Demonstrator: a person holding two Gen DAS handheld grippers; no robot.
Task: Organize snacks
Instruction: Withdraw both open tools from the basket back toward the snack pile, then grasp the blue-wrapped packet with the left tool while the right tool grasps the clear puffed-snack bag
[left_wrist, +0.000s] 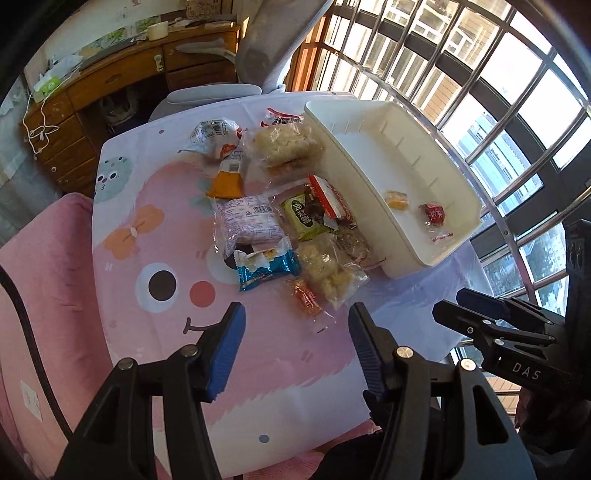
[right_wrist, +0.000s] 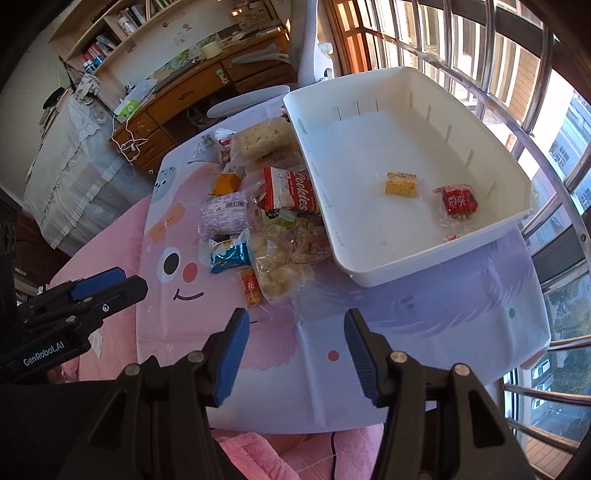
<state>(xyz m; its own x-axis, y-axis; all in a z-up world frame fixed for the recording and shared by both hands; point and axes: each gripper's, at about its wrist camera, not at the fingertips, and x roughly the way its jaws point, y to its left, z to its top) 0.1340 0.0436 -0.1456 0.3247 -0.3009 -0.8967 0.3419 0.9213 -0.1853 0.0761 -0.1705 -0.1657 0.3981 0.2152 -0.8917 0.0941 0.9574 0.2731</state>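
Snacks (left_wrist: 280, 218) lie in a loose pile on the pink cartoon tablecloth (left_wrist: 155, 258), just left of a white bin (right_wrist: 406, 229) that stands on the right side of the table. Two small sweets already sit in the bin: a yellow one (right_wrist: 401, 184) and a red one (right_wrist: 459, 199), near each other toward its right end. The left gripper (left_wrist: 295, 343) hangs over the near edge of the pile, jaws spread, nothing between them. The right gripper (right_wrist: 295, 347) hangs over bare cloth near the bin, jaws also spread and empty
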